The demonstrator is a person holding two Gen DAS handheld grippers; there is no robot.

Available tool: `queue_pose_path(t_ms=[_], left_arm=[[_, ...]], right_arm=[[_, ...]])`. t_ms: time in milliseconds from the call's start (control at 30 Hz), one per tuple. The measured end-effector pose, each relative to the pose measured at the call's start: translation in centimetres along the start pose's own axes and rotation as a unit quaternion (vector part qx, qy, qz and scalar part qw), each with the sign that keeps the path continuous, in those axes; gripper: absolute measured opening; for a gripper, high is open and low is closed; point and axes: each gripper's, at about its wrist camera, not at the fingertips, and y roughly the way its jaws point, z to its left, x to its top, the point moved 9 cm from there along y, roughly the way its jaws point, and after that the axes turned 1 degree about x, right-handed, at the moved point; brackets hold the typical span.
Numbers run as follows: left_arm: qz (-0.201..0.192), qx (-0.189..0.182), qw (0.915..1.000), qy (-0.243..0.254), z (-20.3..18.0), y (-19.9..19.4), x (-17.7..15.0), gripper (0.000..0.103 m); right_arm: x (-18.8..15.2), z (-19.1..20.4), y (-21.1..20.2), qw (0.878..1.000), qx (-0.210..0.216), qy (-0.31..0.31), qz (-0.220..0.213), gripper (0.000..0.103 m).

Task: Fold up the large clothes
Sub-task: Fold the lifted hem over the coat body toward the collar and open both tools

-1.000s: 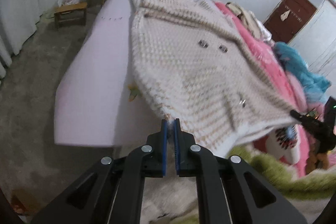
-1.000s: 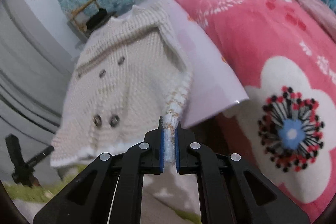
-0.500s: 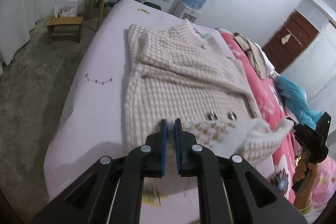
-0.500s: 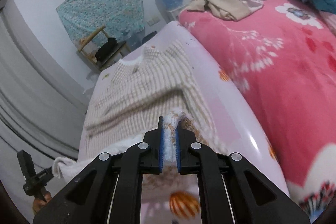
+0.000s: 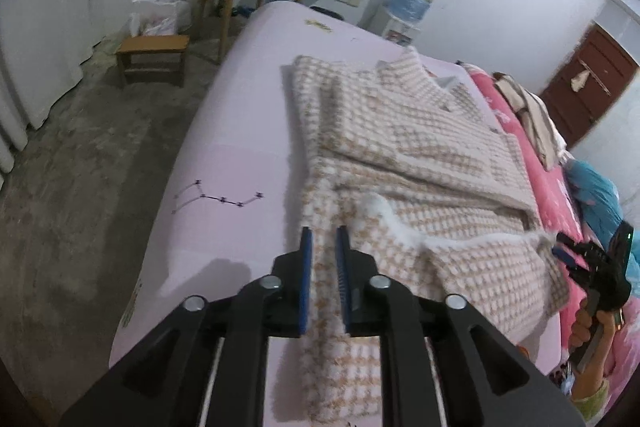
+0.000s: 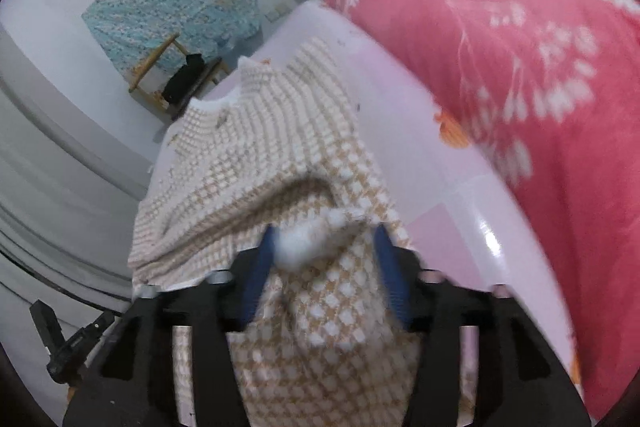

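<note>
Both grippers, left (image 5: 323, 247) and right (image 6: 325, 255), were opening, releasing the hem of the knit cardigan (image 5: 404, 163) I'd carried over. It lay doubled on the lilac sheet (image 5: 240, 131), toward twelve o'clock; that fold looked finished.

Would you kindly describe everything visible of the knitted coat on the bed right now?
The knitted coat is cream with a beige check and fluffy white trim, thick and woolly in look. It lies on the lilac bed sheet, collar toward the far end, its near hem folded up over the body. The left gripper and the right gripper are both opening, with fabric between the pads of each; the hem has been let go and rests loosely.
</note>
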Motion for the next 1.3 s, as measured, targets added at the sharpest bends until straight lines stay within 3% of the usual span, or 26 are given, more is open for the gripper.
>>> queue_pose_path(t_ms=[100, 167, 333, 400, 433, 467, 500, 533, 700, 800, 900, 967, 1000, 1067, 1100, 1233, 1300], left_arm=[[0.011, -0.006, 0.9992, 0.039, -1.7, 0.8, -0.6, 0.027], [0.022, 0.016, 0.9968, 0.075, -2.7, 2.1, -1.0, 0.032], [0.03, 0.07, 0.9855, 0.151, -4.5, 5.0, -0.7, 0.032], [0.035, 0.077, 0.9828, 0.164, -4.7, 5.9, -0.7, 0.032], [0.042, 0.091, 0.9802, 0.171, -4.6, 6.7, -0.8, 0.031], [0.043, 0.098, 0.979, 0.174, -4.4, 7.0, -0.8, 0.027], [0.042, 0.099, 0.9781, 0.178, -4.5, 7.2, -0.9, 0.015], [0.037, 0.101, 0.9781, 0.178, -4.5, 7.0, -0.9, 0.012], [-0.034, 0.118, 0.9748, 0.186, -5.2, 3.3, 0.9, 0.009], [-0.047, 0.116, 0.976, 0.179, -5.0, 2.6, 1.8, 0.009], [-0.024, 0.113, 0.9795, 0.165, -4.1, 4.8, 1.3, 0.009], [0.008, 0.122, 0.9788, 0.164, -3.0, 7.5, 0.3, 0.01], [0.013, 0.125, 0.9786, 0.163, -2.8, 8.0, 0.0, 0.01], [0.007, 0.129, 0.9775, 0.167, -3.1, 7.5, 0.2, 0.013], [0.001, 0.13, 0.9776, 0.166, -3.3, 6.7, 0.4, 0.015], [-0.06, 0.143, 0.9693, 0.191, -4.8, 2.8, 1.6, 0.02], [-0.065, 0.086, 0.9735, 0.202, -7.0, 1.2, 1.1, 0.02]], right_arm=[[0.6, 0.1, -2.2, 0.999, -0.027, -0.038, -0.027, 0.064], [0.8, -0.2, -2.3, 0.996, -0.051, -0.066, -0.025, 0.065], [0.1, -1.3, 0.9, 0.99, -0.088, -0.107, 0.029, 0.064], [-0.1, -1.4, 2.2, 0.986, -0.101, -0.126, 0.043, 0.051], [-0.2, -1.4, 2.9, 0.983, -0.115, -0.137, 0.051, 0.037], [-0.4, -1.4, 3.2, 0.981, -0.119, -0.144, 0.056, 0.022], [-0.6, -1.1, 3.4, 0.981, -0.113, -0.148, 0.058, 0.015], [-0.6, -0.8, 3.3, 0.981, -0.111, -0.151, 0.055, 0.007], [0.4, 1.5, 1.2, 0.974, -0.128, -0.186, 0.0, 0.005], [1.0, 1.8, 1.4, 0.974, -0.128, -0.187, -0.008, 0.006], [0.6, 0.3, 3.6, 0.979, -0.125, -0.163, 0.017, 0.009], [0.3, -0.9, 5.0, 0.98, -0.128, -0.145, 0.033, 0.021], [0.2, -1.2, 5.1, 0.982, -0.126, -0.14, 0.035, 0.022], [0.3, -1.3, 4.4, 0.981, -0.136, -0.135, 0.032, 0.051], [0.5, -1.3, 3.6, 0.979, -0.147, -0.136, 0.025, 0.058], [0.4, 0.8, -0.6, 0.982, -0.115, -0.148, -0.002, 0.06], [-0.8, 3.4, -2.0, 0.984, -0.062, -0.167, 0.004, 0.06]])
